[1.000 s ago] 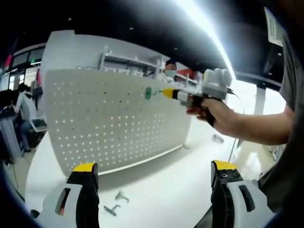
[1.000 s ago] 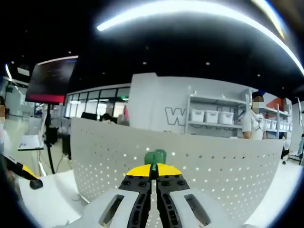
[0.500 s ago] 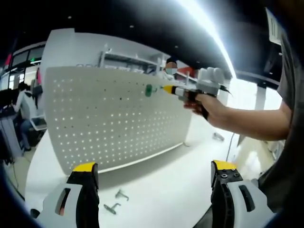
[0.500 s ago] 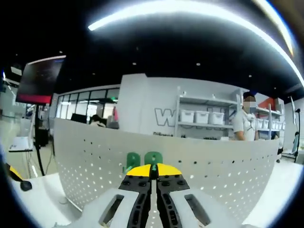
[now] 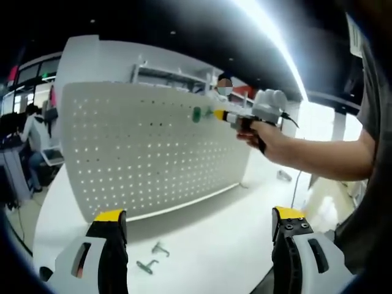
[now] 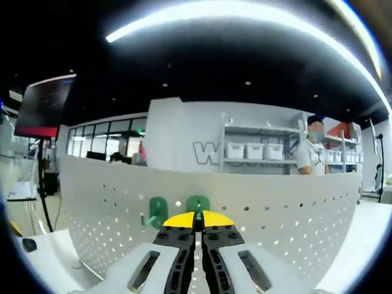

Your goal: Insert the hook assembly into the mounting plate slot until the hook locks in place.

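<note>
The right gripper, clamped on a green hook, presses it against the pegboard, not visibly locked; the left gripper gapes empty.

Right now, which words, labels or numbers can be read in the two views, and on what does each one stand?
"W": one large letter on the grey wall behind the shelf unit; the letters after it are hidden by the shelf.
Dark screen at upper left: a red band, nothing readable.
Perforated panel, grippers: no text.

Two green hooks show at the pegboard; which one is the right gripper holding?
The green hook directly above the shut right gripper tips. The other hook hangs on the pegboard, beside it.
</note>
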Action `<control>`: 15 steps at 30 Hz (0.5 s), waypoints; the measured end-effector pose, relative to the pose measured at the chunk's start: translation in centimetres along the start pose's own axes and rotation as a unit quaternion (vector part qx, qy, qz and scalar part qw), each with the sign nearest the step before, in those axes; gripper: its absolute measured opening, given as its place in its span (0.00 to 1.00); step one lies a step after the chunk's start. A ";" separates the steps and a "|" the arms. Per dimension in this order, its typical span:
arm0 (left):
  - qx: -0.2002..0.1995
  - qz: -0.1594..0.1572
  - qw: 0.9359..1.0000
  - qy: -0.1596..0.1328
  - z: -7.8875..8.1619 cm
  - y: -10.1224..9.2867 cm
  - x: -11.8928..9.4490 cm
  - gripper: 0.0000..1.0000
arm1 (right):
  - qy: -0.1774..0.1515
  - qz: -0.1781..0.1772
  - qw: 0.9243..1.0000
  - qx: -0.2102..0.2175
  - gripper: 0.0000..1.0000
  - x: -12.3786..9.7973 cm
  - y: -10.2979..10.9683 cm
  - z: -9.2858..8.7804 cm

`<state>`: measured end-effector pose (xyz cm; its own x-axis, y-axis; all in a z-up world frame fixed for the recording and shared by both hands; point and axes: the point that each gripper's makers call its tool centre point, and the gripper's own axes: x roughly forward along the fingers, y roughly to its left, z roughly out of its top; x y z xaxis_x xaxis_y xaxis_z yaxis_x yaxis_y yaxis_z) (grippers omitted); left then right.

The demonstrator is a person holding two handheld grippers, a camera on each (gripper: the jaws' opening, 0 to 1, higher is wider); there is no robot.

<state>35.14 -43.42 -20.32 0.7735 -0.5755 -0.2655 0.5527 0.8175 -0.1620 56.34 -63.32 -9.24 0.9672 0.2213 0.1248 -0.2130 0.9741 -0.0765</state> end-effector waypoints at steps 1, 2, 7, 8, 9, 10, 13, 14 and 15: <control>0.000 0.000 1.000 0.001 0.0 0.0 0.0 1.00 | -0.002 -0.003 1.000 0.000 0.00 0.1 0.0 -0.1; 0.000 0.001 1.000 0.003 -0.1 0.2 0.0 1.00 | -0.003 -0.003 1.000 0.004 0.00 0.2 -0.1 -0.2; -0.003 0.006 1.000 0.006 -0.3 0.5 0.0 1.00 | -0.010 -0.010 1.000 0.007 0.00 0.2 -0.2 -0.4; -0.004 0.007 1.000 0.006 -0.3 0.6 -0.1 1.00 | -0.012 -0.012 1.000 0.010 0.00 0.3 -0.3 -0.4; -0.005 0.008 1.000 0.006 -0.4 0.7 -0.1 1.00 | -0.011 -0.012 1.000 0.010 0.00 0.4 -0.4 -0.5; -0.006 0.009 1.000 0.007 -0.4 0.7 -0.1 1.00 | -0.013 -0.013 1.000 0.013 0.00 0.4 -0.4 -0.6; -0.007 0.011 1.000 0.008 -0.5 0.9 -0.1 1.00 | -0.013 -0.014 1.000 0.010 0.00 0.6 -0.4 -0.6; -0.009 0.012 1.000 0.008 -0.5 1.0 -0.1 1.00 | -0.012 -0.014 1.000 0.010 0.00 0.6 -0.4 -0.7; -0.009 0.012 1.000 0.008 -0.5 1.0 -0.1 1.00 | -0.011 -0.015 1.000 0.012 0.00 0.6 -0.5 -0.8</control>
<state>35.47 -42.51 -20.94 0.7818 -0.5549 -0.2845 0.5276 0.8318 -0.1725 57.16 -63.66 -9.90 0.9700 0.1927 0.1484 -0.1875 0.9811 -0.0481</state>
